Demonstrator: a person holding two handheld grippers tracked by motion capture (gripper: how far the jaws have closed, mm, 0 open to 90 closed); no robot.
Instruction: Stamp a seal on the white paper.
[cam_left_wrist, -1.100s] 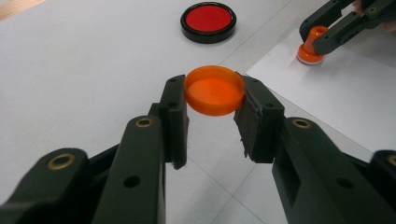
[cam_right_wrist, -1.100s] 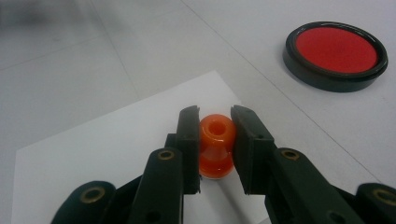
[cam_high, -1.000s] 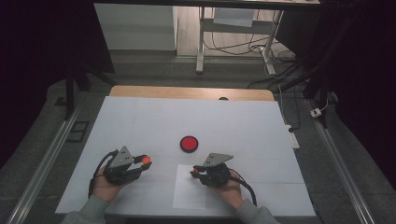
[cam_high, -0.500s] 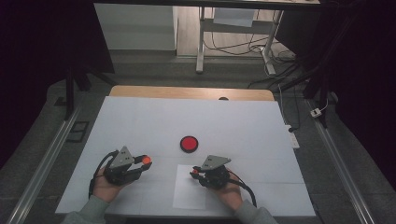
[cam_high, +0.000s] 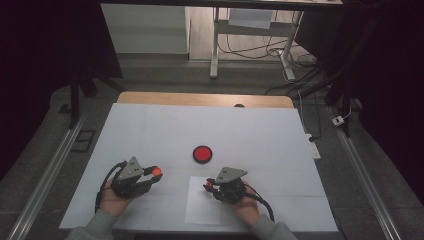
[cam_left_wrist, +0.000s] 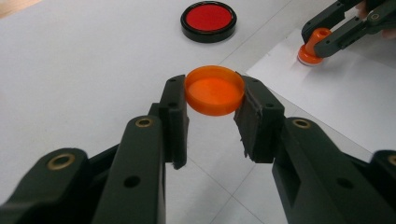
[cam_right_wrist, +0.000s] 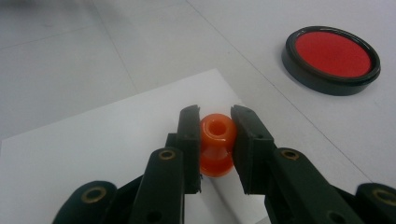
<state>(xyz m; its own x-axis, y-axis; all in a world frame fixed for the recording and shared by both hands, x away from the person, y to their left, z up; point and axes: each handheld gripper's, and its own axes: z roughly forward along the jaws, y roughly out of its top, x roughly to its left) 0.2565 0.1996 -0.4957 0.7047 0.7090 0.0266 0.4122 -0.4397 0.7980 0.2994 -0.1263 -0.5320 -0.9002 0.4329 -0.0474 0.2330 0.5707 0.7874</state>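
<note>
The right gripper (cam_right_wrist: 214, 135) is clamping an orange stamp (cam_right_wrist: 216, 145) on the paper (cam_right_wrist: 93, 154), probably printing, while the left gripper (cam_left_wrist: 215, 116) is pinching its orange cap (cam_left_wrist: 214, 90) aside.

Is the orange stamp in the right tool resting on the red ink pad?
No, the orange stamp stands on the white paper, apart from the red ink pad.
</note>
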